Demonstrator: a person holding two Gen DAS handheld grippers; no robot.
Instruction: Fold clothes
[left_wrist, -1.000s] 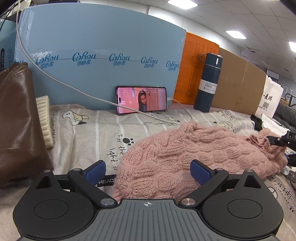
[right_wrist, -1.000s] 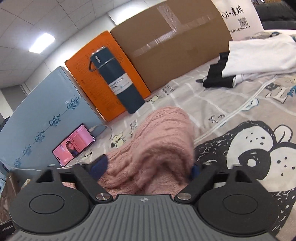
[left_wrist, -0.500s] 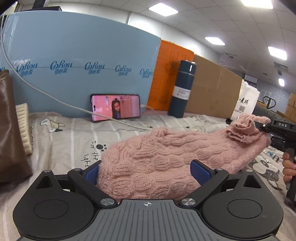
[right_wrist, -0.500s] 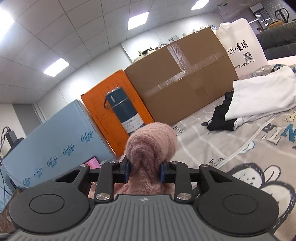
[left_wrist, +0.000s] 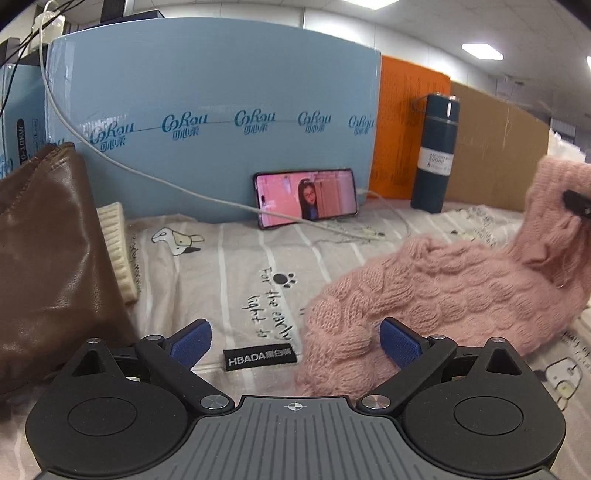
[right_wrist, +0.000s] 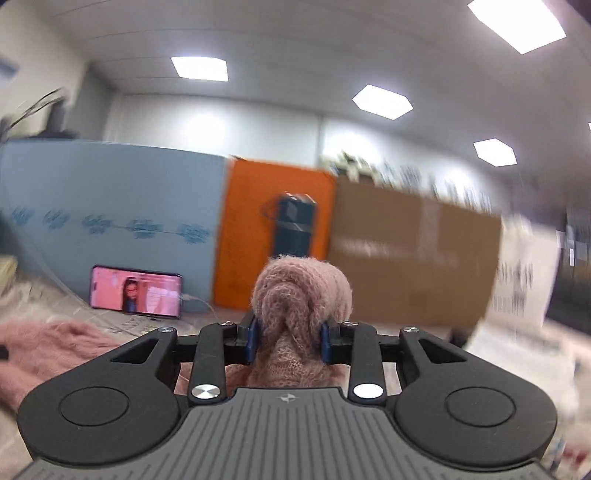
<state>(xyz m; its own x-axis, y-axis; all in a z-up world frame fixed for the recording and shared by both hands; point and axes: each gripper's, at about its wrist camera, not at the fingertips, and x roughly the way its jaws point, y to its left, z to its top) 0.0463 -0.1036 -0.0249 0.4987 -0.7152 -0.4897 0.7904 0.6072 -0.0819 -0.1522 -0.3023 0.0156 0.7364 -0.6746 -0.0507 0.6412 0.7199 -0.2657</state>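
A pink cable-knit sweater (left_wrist: 443, 295) lies bunched on the printed grey bedsheet (left_wrist: 240, 280), its right end lifted off the sheet. My right gripper (right_wrist: 288, 338) is shut on a wad of that pink knit (right_wrist: 301, 295), which bulges above the blue pads; its tip shows at the far right of the left wrist view (left_wrist: 576, 201). My left gripper (left_wrist: 295, 341) stands open low over the sheet. The sweater's near end lies against its right blue pad (left_wrist: 399, 341); the left pad (left_wrist: 192, 339) is clear of cloth.
A brown leather bag (left_wrist: 48, 266) and cream knit (left_wrist: 118, 251) lie at the left. At the back stand a blue box (left_wrist: 221, 129), a phone (left_wrist: 306, 201) with a white cable, an orange box (left_wrist: 410, 129), a dark flask (left_wrist: 436, 151) and a cardboard box (left_wrist: 498, 147).
My right gripper closed on the sweater's end and raised it, swinging leftward. My left gripper stayed open and shifted left, so the sweater now sits at its right finger.
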